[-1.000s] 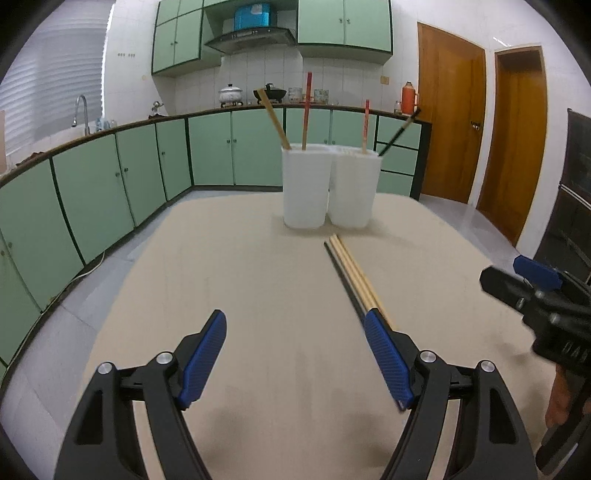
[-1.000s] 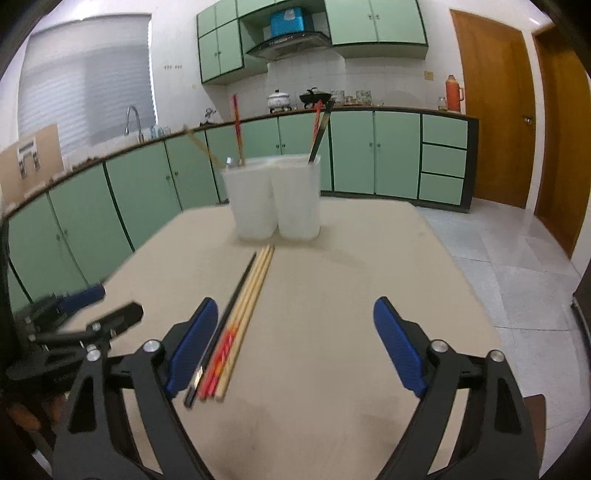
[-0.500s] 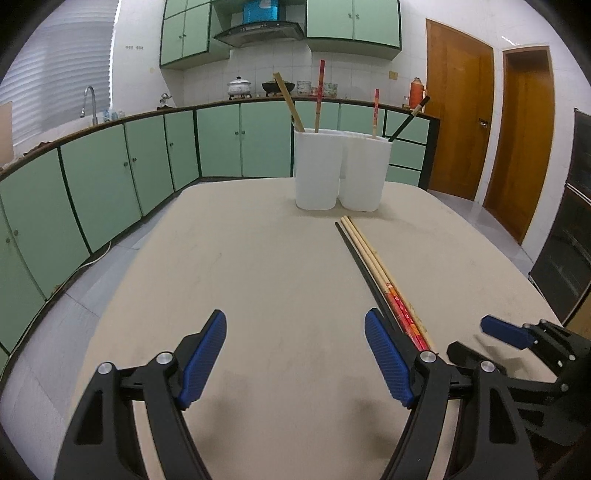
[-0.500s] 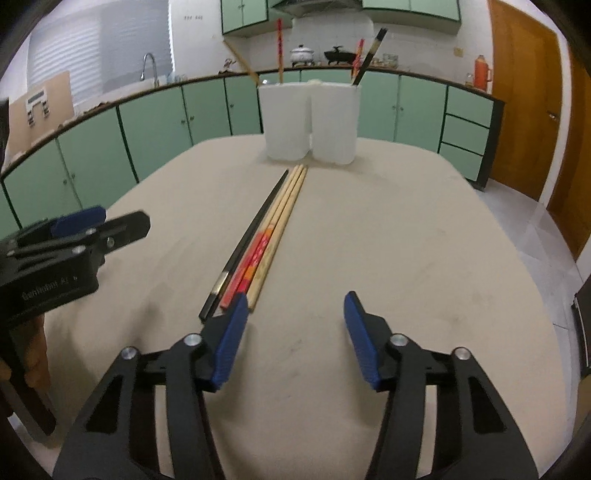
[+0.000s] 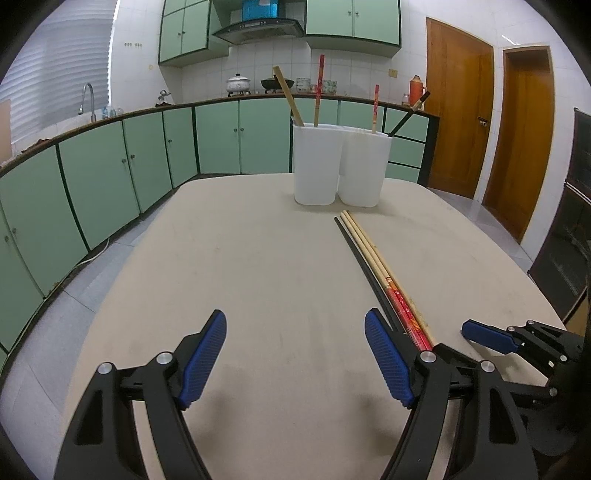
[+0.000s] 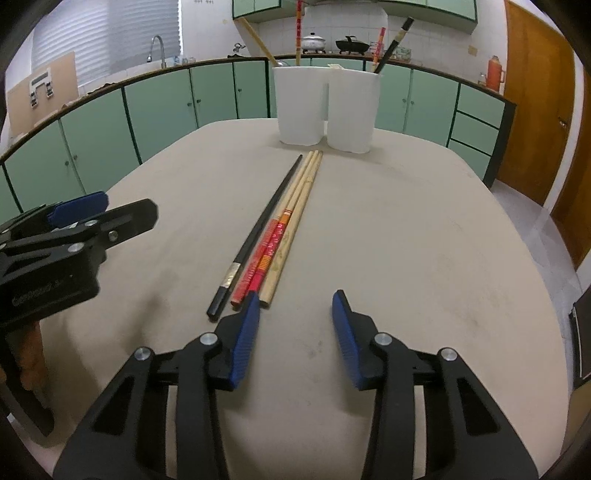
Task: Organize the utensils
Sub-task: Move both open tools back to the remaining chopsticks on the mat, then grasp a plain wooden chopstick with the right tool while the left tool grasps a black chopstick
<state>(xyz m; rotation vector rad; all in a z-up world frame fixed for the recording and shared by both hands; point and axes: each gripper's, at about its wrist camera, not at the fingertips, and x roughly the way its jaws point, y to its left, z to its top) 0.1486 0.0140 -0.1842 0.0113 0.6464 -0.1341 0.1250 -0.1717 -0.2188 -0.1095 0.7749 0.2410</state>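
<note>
Two white cups [image 6: 328, 107] holding upright chopsticks [image 6: 297, 33]; left gripper [image 5: 295, 365] spread, right gripper [image 6: 295, 332] closing on nothing.

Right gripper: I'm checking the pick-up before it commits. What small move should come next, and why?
Probably shift the right gripper slightly left. Its jaws are closing with nothing between them; the chopsticks lie on the table with their near ends just beyond its left finger, outside the gap.
</note>
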